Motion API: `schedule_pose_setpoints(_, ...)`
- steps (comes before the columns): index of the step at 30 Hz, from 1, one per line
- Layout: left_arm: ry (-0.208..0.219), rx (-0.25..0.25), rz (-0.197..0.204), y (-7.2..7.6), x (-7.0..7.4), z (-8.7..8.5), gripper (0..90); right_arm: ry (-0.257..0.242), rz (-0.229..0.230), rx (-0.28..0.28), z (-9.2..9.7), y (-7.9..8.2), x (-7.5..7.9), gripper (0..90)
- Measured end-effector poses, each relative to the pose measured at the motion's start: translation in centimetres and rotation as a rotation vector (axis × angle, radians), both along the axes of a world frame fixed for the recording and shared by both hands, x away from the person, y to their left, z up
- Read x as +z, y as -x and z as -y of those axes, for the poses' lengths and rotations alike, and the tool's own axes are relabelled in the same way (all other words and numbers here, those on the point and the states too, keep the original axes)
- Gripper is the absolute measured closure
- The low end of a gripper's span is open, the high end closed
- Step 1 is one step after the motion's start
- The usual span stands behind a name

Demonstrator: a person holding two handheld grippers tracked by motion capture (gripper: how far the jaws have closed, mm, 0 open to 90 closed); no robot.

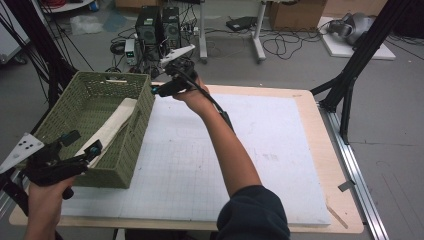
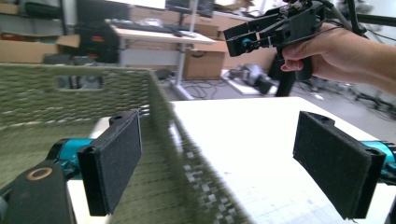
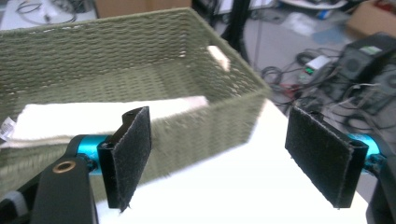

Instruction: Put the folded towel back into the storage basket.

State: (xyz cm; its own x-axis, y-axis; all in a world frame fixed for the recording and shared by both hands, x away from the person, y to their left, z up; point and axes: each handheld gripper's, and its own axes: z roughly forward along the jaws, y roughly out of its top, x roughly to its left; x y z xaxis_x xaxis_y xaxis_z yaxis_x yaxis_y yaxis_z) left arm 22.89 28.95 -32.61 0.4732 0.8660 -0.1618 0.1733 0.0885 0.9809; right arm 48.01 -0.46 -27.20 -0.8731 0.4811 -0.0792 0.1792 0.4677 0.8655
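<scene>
Both tongs gape wide, nothing gripped — left tongs (image 1: 82, 142) at green basket (image 1: 132, 150) w/ folded cloth (image 1: 112, 125) inside, right tongs (image 1: 155, 90) at far corner, on bench (image 1: 300, 100).

All three views share the green basket (image 1: 95, 125).

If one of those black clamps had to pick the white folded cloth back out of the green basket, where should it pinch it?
Probably the end of the cloth that rides up on the basket wall nearest the white mat. That end sits highest and is free of the weave, so open jaws could come down from above, one pad on each face, without hitting the basket's walls.
</scene>
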Motion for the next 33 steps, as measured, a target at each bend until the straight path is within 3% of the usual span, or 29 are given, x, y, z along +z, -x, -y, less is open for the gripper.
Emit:
schedule_pose_setpoints(5, -0.017, -0.069, 0.006, -0.4, 0.4, 1.9, 16.2, -0.017, 0.016, -0.053, 4.4, 1.5, 0.5, 18.9)
schedule_pose_setpoints(9, -0.008, -0.118, -0.009, -1.0, 0.3, 3.6, 16.2, -0.058, -0.001, -0.083, 7.5, 3.1, 0.5, 18.6)
schedule_pose_setpoints(13, -0.016, -0.164, -0.021, -1.5, 0.1, 5.1, 16.2, -0.027, 0.001, -0.103, 9.8, 4.5, 0.1, 18.5)
schedule_pose_setpoints(19, -0.013, -0.222, -0.005, -2.0, 0.2, 6.9, 16.5, -0.058, 0.007, -0.168, 13.9, 7.4, -0.6, 17.1)
schedule_pose_setpoints(27, -0.031, -0.280, -0.032, -2.7, -0.4, 9.4, 19.3, -0.084, 0.036, -0.301, 20.1, 12.3, -3.0, 17.2)
schedule_pose_setpoints(33, -0.025, -0.335, -0.023, -2.9, -1.3, 11.1, 18.3, -0.083, 0.058, -0.394, 24.1, 15.4, -5.4, 17.1)
